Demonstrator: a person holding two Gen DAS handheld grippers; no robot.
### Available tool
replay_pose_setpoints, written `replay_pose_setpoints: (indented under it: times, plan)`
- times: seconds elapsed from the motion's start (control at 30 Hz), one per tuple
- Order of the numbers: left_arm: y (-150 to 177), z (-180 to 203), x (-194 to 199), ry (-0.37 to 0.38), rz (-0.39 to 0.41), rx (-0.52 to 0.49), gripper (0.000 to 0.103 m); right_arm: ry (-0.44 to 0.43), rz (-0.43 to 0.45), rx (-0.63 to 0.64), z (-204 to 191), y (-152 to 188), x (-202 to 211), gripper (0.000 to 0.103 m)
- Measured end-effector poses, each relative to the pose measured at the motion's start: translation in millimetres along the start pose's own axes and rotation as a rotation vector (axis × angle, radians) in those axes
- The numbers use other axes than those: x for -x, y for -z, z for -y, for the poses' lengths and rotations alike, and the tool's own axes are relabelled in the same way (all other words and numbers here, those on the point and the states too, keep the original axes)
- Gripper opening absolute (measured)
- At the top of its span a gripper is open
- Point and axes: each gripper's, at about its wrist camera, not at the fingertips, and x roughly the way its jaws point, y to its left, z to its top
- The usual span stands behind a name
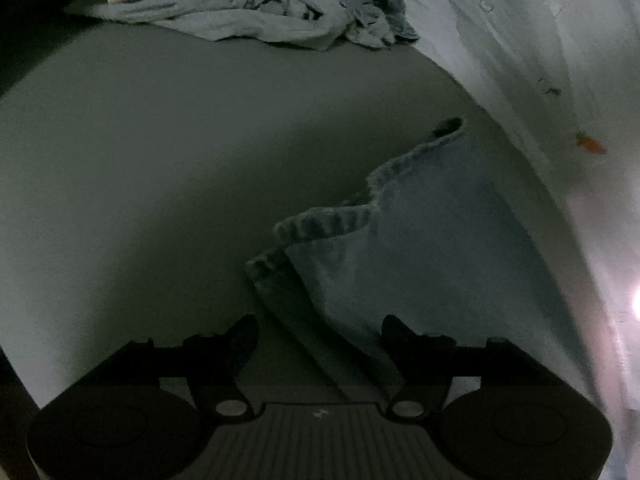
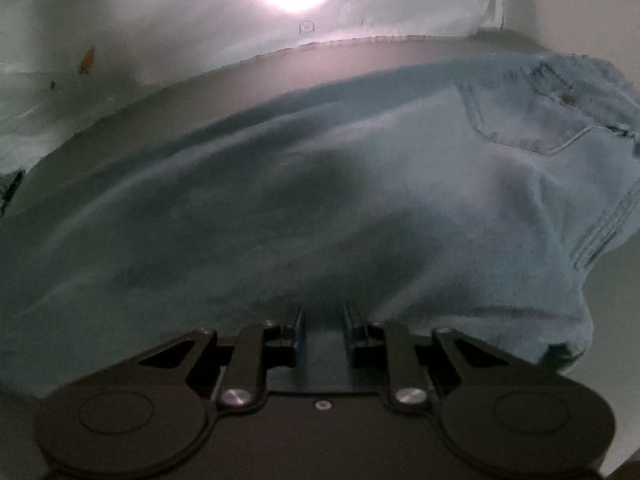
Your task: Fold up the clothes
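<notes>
Left fingers (image 1: 256, 336) wide apart over hem, right fingers (image 2: 299, 332) slightly apart at pale-blue jeans (image 2: 320, 184), crumpled.

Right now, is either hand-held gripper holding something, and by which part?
The left hand-held gripper is open around the jeans leg near its hem. Whether the right hand-held gripper grips the jeans cannot be told.

Bare grey table (image 1: 140, 180) lies free left of the jeans (image 1: 400, 240); crumpled denim pile (image 1: 260, 12) blocks the far edge.
</notes>
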Motion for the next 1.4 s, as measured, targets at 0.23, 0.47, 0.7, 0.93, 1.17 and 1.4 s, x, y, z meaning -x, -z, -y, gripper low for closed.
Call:
replay_pose_setpoints:
  times: [0.23, 0.47, 0.7, 0.93, 1.17, 1.4]
  plan:
    - [-1.1, 9.0, -6.1, -0.061, 0.078, 0.041, 0.042, -0.023, 0.007, -0.052, 13.5, 8.9, -4.3, 0.017]
    - [-1.8, 40.9, 17.4, -0.019, 0.199, -0.094, 0.011, -0.022, -0.015, -0.066, 17.4, 9.8, -2.6, 0.002]
    - [-2.0, 136.5, 68.8, 0.254, 0.329, -0.380, 0.010, -0.050, -0.018, -0.096, 23.6, 10.8, -3.6, 0.001]
    - [67.8, 243.3, 49.6, 0.682, -0.045, -0.709, 0.018, -0.080, -0.019, -0.144, 32.2, 10.3, -3.7, 0.000]
    - [73.0, 235.5, 18.8, 0.670, -0.282, -0.618, 0.052, -0.111, -0.020, -0.195, 39.2, 11.8, -3.0, 0.000]
    - [27.6, 184.6, 28.9, 0.577, -0.131, -0.403, 0.064, -0.168, -0.060, -0.307, 40.5, 3.1, -5.0, 0.019]
